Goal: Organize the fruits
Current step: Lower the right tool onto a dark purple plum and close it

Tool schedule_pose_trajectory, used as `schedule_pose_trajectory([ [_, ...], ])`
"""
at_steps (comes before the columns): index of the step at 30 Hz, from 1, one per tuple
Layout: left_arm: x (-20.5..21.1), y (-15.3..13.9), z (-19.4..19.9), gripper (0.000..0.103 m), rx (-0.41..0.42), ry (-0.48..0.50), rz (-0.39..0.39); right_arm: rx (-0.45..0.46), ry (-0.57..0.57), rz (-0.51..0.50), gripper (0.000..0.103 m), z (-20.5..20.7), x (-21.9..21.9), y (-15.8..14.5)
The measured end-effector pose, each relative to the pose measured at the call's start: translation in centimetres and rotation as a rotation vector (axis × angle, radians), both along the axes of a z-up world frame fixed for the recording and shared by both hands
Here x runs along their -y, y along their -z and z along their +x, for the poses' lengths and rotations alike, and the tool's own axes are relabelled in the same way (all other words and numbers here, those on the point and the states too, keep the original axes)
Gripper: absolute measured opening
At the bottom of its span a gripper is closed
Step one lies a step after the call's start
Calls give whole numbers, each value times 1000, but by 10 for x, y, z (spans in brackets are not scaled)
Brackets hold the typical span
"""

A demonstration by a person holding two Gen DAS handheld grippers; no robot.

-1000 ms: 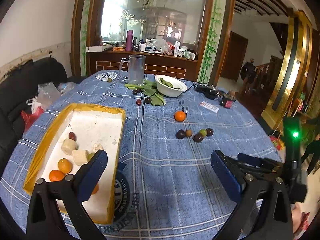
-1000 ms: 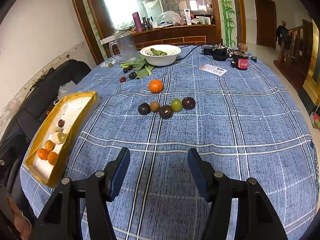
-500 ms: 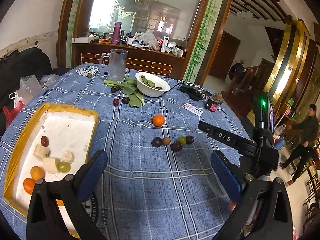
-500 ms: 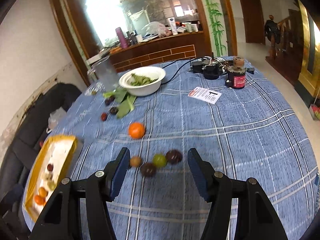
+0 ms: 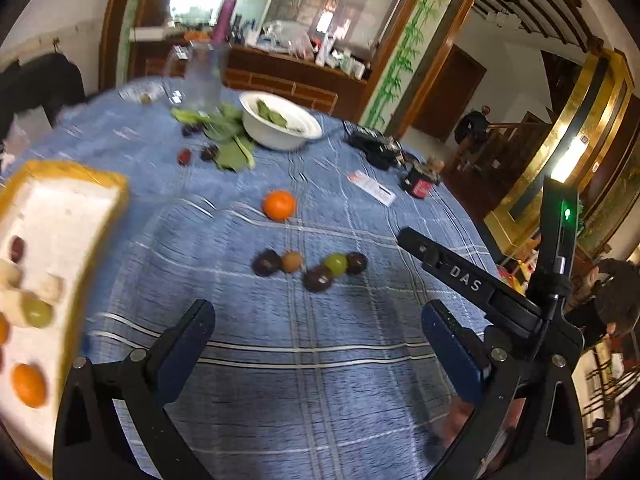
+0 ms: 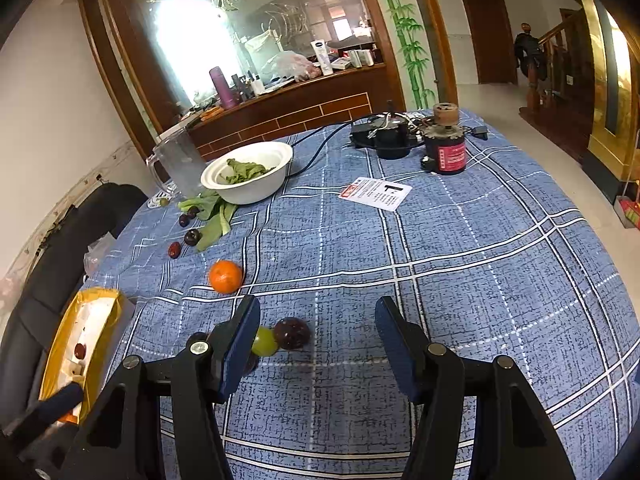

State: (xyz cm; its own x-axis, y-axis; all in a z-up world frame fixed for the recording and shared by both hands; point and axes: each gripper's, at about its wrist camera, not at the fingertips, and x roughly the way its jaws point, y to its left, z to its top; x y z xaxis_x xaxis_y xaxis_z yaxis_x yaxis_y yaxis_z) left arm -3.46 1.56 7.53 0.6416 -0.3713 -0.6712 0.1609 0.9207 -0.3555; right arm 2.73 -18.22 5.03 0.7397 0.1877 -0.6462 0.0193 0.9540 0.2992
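A round table under a blue plaid cloth carries a white bowl of greens at 11 o'clock from your right gripper, whose jaws stand apart and empty over a dark plum and a green grape, with a mandarin just beyond at 10 o'clock. Your left gripper is also spread wide and holds nothing, the row of small fruits at its 12 o'clock and the yellow-edged tray of fruit at 9 o'clock.
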Motion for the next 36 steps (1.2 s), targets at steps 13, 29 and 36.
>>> schedule_pose_trajectory([
  [13,-29,18,0,102,-45,-84,34,-14,-9,31,64,1,4,3],
  [29,-64,22,2,102,-78,-143,41,-125,-126,94,52,23,-13,33],
  [36,-30,24,2,70,-57,-7,85,-131,-107,71,31,32,-18,47],
])
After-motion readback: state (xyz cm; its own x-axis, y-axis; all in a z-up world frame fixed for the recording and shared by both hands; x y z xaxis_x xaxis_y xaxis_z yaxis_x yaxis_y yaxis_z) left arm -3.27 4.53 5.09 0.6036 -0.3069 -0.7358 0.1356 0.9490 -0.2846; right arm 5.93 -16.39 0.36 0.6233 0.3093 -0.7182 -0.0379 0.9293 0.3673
